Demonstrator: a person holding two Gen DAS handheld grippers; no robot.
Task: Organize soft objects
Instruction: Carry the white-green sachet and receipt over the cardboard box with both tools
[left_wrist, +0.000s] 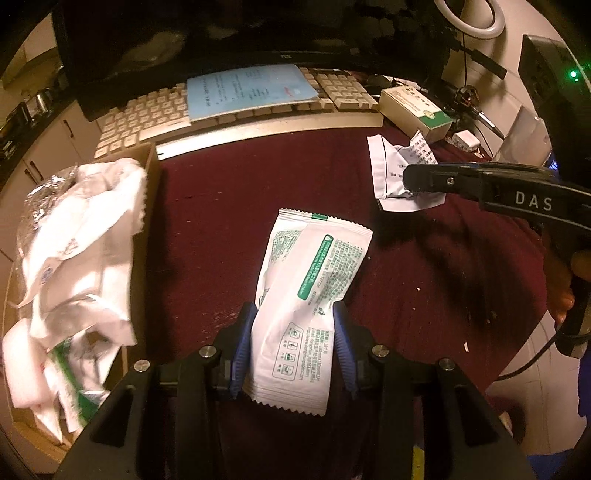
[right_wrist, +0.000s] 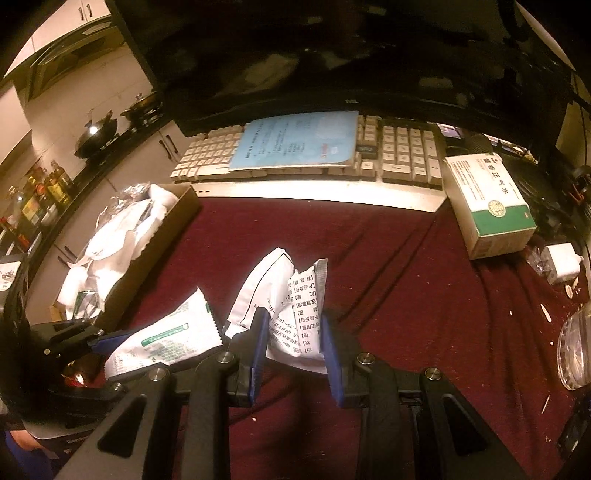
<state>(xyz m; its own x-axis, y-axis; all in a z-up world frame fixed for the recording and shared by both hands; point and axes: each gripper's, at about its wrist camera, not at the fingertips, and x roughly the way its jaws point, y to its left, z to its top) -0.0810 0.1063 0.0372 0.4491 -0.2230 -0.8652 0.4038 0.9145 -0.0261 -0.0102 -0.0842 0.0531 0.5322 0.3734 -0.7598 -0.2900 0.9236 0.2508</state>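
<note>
**Both grippers closing on packets over the maroon cloth**

Nearest your left wrist camera, the left gripper is pinching a white wet-wipe packet with green print between its blue pads, the fingers drawn narrow against the packet's two sides. The packet is lying lengthwise along the fingers, its far end reaching out over the maroon cloth.

Starting at your far left, the brown cardboard box is sitting at the cloth's left edge, filled with crumpled white wrappers and tissue; some foil is showing at its far end. Moving right, the white keyboard is lying behind the cloth under the dark monitor, with a light blue booklet resting on its keys.

Further right, your right gripper is clamping a crumpled white packet with black print, its pads pressed narrow into the paper on both sides. Whether that packet is touching the cloth or lifted off it, you cannot tell. It is sitting just right of the wet-wipe packet.

At the far right, a white and green medicine box is standing beside the keyboard's end, with a small white charger near it.
</note>
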